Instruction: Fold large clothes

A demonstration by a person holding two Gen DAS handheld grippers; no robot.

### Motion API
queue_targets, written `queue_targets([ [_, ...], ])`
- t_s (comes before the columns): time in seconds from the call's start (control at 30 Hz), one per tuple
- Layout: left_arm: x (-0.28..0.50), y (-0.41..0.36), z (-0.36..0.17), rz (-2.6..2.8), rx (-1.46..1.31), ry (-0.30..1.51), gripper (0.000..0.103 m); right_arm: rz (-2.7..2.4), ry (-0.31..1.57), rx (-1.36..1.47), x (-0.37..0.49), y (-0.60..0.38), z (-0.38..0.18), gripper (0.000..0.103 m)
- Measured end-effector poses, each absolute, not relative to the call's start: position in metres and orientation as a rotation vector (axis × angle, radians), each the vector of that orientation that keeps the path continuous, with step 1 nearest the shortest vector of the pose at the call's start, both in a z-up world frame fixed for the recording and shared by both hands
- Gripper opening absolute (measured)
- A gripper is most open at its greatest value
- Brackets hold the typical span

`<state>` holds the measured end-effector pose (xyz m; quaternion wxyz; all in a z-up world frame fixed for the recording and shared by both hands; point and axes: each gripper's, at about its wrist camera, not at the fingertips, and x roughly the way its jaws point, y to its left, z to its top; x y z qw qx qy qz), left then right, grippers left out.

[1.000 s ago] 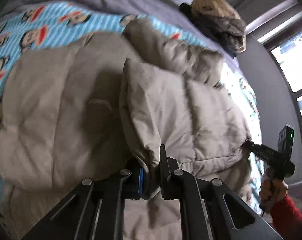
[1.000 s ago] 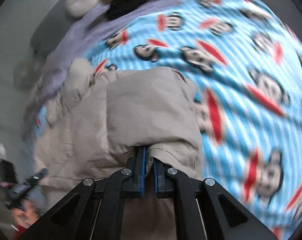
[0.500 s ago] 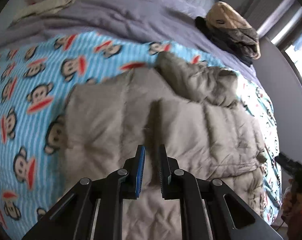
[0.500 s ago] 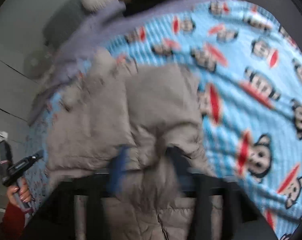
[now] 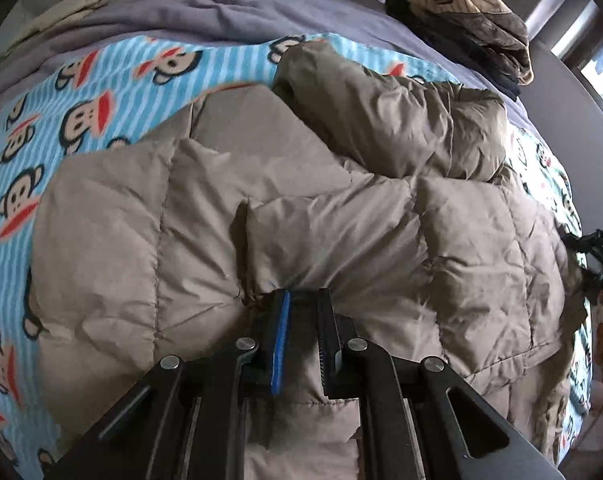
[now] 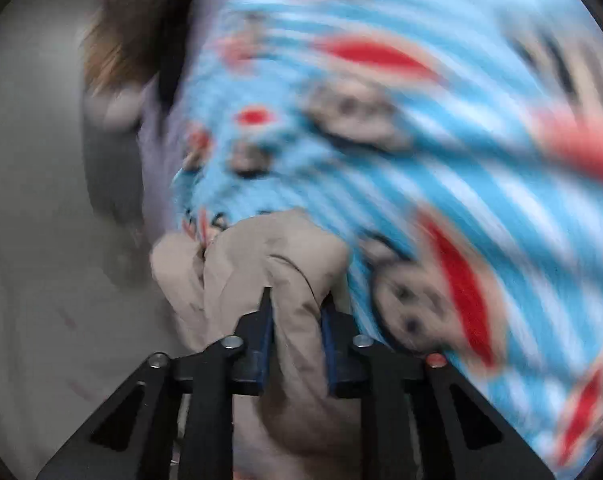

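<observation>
A beige quilted puffer jacket (image 5: 301, 208) lies spread on the bed, one side folded over its middle, its sleeve (image 5: 385, 116) bunched at the far edge. My left gripper (image 5: 303, 300) rests low on the jacket at the edge of the folded flap, jaws slightly apart with nothing pinched. My right gripper (image 6: 297, 308) has a bulge of the jacket's fabric (image 6: 269, 264) between its parted jaws; this view is heavily blurred, so I cannot tell whether it grips. The right gripper also shows in the left wrist view (image 5: 593, 248) at the jacket's right edge.
A blue striped monkey-print blanket (image 5: 81, 92) covers the bed under the jacket, with a purple duvet (image 5: 221, 4) behind it. A pile of brown and black clothes (image 5: 469, 16) sits at the far right. A window (image 5: 597, 52) and grey wall lie to the right.
My left gripper let go of the jacket flap, which now lies flat, and sank onto the jacket. My right gripper's jaws spread apart and it swung fast toward the jacket's edge.
</observation>
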<state>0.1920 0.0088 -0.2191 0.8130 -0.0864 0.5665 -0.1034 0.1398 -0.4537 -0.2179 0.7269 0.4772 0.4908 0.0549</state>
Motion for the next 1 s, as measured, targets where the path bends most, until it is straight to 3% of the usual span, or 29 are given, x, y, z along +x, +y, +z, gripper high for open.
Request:
queue_targets([
  [0.13,0.194,0.002,-0.226,-0.233,-0.194,1.211,0.014,-0.002,1.152,0.545,0.169,-0.428,-0.203,0.018],
  [0.27,0.192,-0.003,-0.222,-0.220,-0.168,1.210,0.014,-0.109,1.137,0.571,0.163,-0.437,-0.199,0.018],
  [0.47,0.190,0.001,-0.221,-0.219,-0.192,1.201,0.014,-0.018,1.038,0.434,0.094,-0.397,-0.140,0.018],
  [0.63,0.186,-0.002,-0.224,-0.213,-0.165,1.178,0.014,-0.022,1.150,0.342,0.076,-0.380,-0.176,0.017],
  [0.77,0.184,-0.006,-0.230,-0.217,-0.140,1.158,0.014,-0.045,1.161,0.423,0.077,-0.393,-0.210,0.010],
  [0.93,0.181,-0.005,-0.214,-0.167,-0.126,1.175,0.014,-0.081,1.177,0.378,0.081,-0.386,-0.205,0.010],
  [1.0,0.172,-0.002,-0.201,-0.151,-0.128,1.174,0.014,-0.074,1.174,0.381,0.077,-0.387,-0.193,0.014],
])
